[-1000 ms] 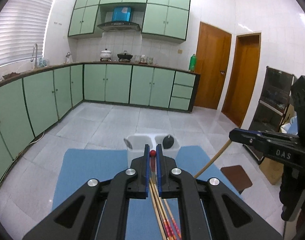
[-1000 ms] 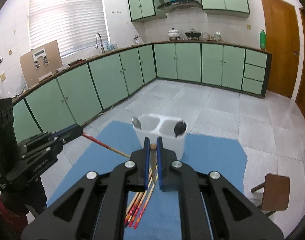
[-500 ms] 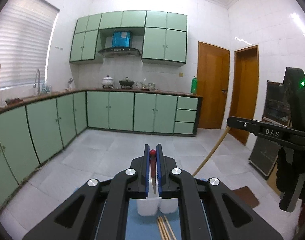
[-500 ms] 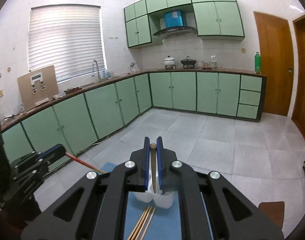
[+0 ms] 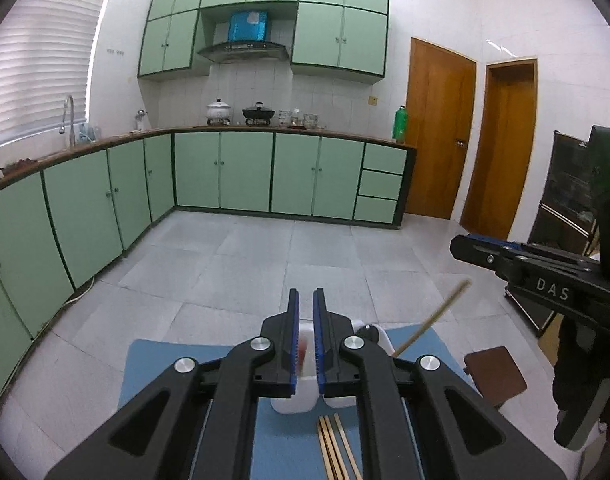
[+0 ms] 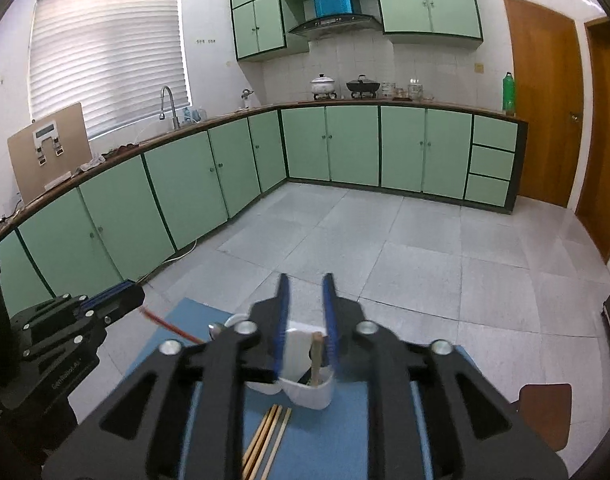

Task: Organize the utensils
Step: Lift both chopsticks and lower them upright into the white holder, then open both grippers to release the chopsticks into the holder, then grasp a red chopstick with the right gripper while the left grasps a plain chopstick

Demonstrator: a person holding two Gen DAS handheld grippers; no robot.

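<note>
Left gripper (image 5: 305,340): jaws slightly apart, gripping nothing.
Right gripper (image 6: 306,322): jaws wide, chopstick (image 6: 316,358) loose in holder (image 6: 309,394).
Writing: "DAS" on the right gripper.

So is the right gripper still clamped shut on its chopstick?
No, the right gripper stands open, and the chopstick leans loose in the white holder.

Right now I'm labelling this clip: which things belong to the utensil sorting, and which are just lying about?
Job:
white holder
chopstick in holder
chopsticks on mat
blue mat
right tongs, open
left tongs, open

Lying about:
brown stool
green bottle
stove pots
</note>
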